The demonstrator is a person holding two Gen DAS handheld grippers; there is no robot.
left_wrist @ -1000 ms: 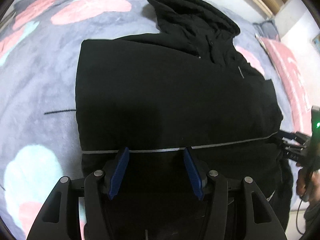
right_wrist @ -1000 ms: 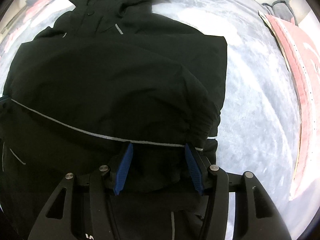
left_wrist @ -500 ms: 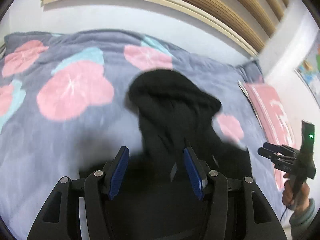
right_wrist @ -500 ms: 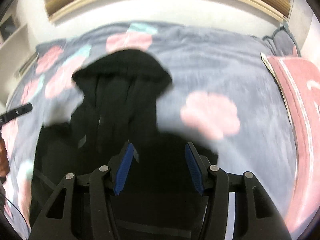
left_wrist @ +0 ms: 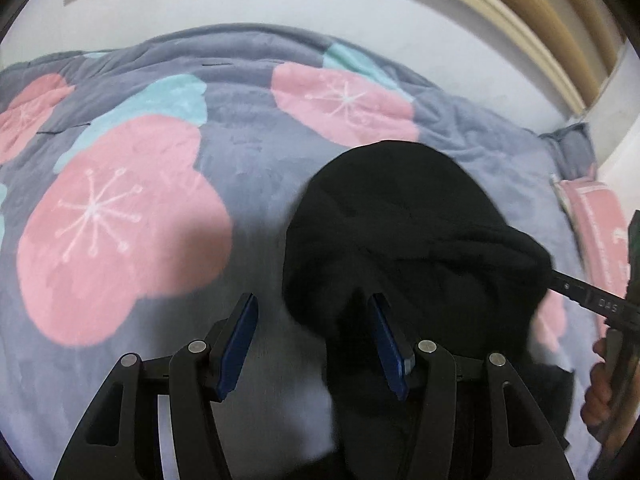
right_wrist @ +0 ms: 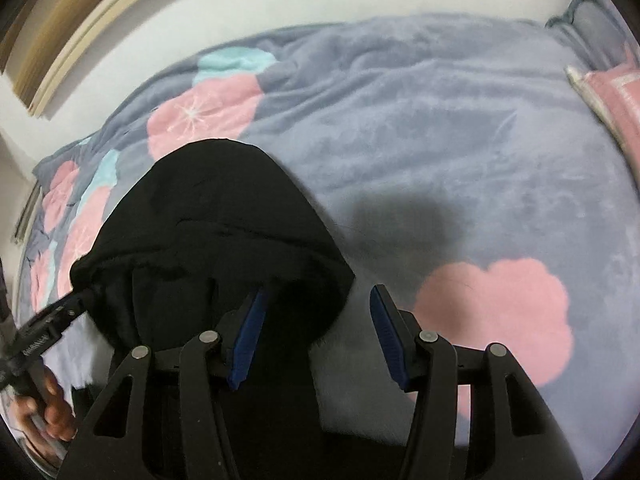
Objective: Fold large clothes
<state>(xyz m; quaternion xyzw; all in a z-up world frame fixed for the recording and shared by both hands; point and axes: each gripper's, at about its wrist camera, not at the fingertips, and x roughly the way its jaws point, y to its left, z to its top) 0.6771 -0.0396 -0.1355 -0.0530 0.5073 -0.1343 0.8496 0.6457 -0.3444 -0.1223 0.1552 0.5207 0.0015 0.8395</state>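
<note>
A black, padded hooded jacket (left_wrist: pixel 416 240) is lying on a bed covered by a grey-blue fleece blanket (left_wrist: pixel 248 160) printed with pink and turquoise blossom shapes. Only the hood end of the garment is showing clearly; its rounded hood is pointing toward the white wall (left_wrist: pixel 280 4) at the head of the bed, and the rest of the body is running down out of view beneath both tools.

The left gripper (left_wrist: pixel 314 340), black with blue pads, is hovering over the left edge of the hood. Its jaws are standing about half open. The right-hand pad is overlapping the black fabric in the picture, while the left-hand pad is over bare blanket; nothing is pinched between them.

The right gripper (right_wrist: pixel 316 332), of the same build, is sitting over the opposite edge of the hood. Its jaws are also standing roughly half open with no cloth clamped. Its left pad is overlapping the hood rim and its right pad is over the blanket.

Each wrist view is catching the other tool at its outer edge, with a hand (right_wrist: pixel 52 408) wrapped around the handle. A pink patterned pillow (left_wrist: pixel 596 224) is lying at the right side of the bed, well apart from the jacket. Wooden slats (left_wrist: pixel 532 12) are crossing the wall above.
</note>
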